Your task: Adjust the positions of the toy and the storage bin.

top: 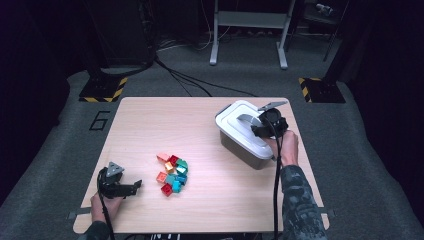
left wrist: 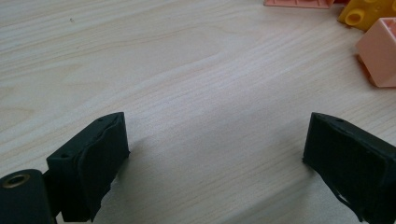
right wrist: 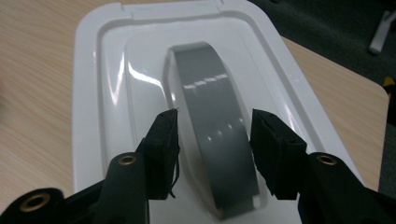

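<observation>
A grey box (top: 240,149) with a white lid (top: 229,119) stands on the right half of the table. In the right gripper view, the lid (right wrist: 107,70) has a flat grey handle (right wrist: 205,84) set in a recess. My right gripper (right wrist: 215,135) hangs over the lid (top: 256,129). One pad stands at each edge of the handle, which lies between the jaws, and I see no squeeze on it. My left gripper (top: 132,187) rests low at the table's front left, open, with bare wood between its jaws (left wrist: 215,144).
A pile of several small coloured bricks (top: 172,174) lies mid-table, to the right of the left gripper. A peach brick (left wrist: 380,56) and a yellow one (left wrist: 364,11) sit just beyond that gripper. The wooden table (top: 150,120) stands on grey floor with cables behind it.
</observation>
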The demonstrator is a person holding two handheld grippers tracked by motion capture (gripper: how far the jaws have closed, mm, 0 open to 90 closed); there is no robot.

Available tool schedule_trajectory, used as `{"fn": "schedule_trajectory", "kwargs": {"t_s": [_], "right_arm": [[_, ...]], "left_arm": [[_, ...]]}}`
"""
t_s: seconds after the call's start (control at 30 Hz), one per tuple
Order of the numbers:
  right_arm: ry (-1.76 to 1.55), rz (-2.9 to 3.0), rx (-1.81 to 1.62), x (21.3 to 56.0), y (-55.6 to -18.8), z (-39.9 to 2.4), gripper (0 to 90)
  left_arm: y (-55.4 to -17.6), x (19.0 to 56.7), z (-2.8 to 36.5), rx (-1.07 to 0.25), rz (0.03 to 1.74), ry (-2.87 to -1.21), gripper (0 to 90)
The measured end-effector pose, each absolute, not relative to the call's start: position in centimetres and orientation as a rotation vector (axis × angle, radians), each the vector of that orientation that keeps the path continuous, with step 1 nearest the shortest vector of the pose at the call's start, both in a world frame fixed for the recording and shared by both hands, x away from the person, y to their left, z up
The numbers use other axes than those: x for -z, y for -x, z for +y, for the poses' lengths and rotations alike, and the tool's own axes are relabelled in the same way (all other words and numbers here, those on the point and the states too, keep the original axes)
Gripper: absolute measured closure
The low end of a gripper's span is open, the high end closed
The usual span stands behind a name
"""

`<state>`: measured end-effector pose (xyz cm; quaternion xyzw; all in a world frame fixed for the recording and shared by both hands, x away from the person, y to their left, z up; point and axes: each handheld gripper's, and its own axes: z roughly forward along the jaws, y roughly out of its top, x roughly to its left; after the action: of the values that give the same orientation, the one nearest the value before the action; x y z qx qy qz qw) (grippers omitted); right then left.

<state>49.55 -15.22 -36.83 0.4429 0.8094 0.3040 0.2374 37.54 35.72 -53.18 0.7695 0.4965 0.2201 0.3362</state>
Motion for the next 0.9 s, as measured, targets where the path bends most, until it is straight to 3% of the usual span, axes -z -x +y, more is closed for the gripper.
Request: {"fn": "schedule_trajectory", "kwargs": {"t_s": [0.5,0.9], "right_arm": [[-1.16,2.273,-0.74,36.4,-50.3,-12.8,65.7],[-1.236,2.255,-0.758,36.3,-49.4,-11.0,67.1]], "left_arm": [[-37.5,53.2,35.7,-0.576,1.294,-2.009,6.8],[-37.5,53.2,35.7,-0.576,1.293,-2.007,6.8]]}}
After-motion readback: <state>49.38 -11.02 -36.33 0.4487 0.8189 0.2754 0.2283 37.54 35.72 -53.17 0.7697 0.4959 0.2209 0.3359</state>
